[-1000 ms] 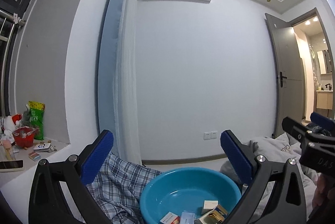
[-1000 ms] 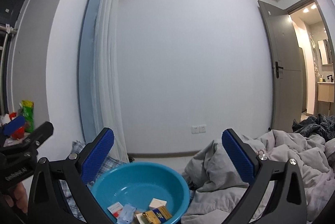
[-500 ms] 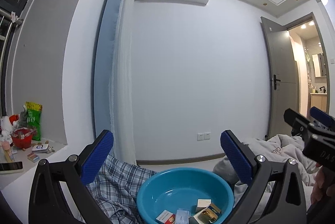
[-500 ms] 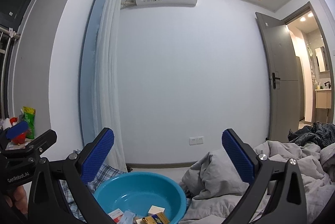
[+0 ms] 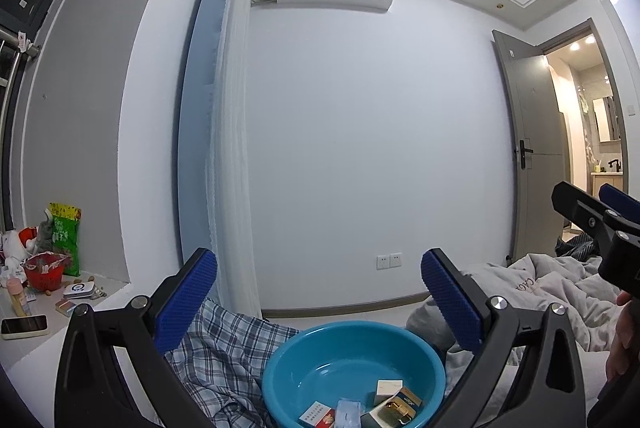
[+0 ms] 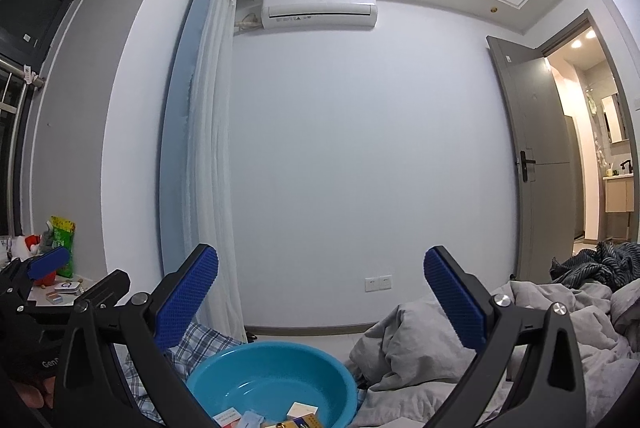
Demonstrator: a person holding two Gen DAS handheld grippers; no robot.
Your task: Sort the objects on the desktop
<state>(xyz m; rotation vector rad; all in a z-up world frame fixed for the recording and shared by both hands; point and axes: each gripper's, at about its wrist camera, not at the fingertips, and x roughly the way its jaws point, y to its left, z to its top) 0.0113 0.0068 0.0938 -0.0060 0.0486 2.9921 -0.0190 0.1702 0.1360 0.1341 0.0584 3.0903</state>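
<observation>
Both grippers, left (image 5: 318, 302) and right (image 6: 320, 302), we held wide-jawed and empty; small cartons (image 5: 390, 388) in the teal basin (image 5: 280, 368), lower frame, looked light, stiff—pinch flat faces.

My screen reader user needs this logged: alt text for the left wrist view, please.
The open left gripper hangs above a blue basin holding small boxes, which rests on bedding beside a plaid cloth. A white wall fills the background.

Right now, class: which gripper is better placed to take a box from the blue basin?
Probably left. The left gripper, open, frames the basin and its boxes between its fingers. For the right gripper, also open, the basin sits lower and off to the left.
</observation>
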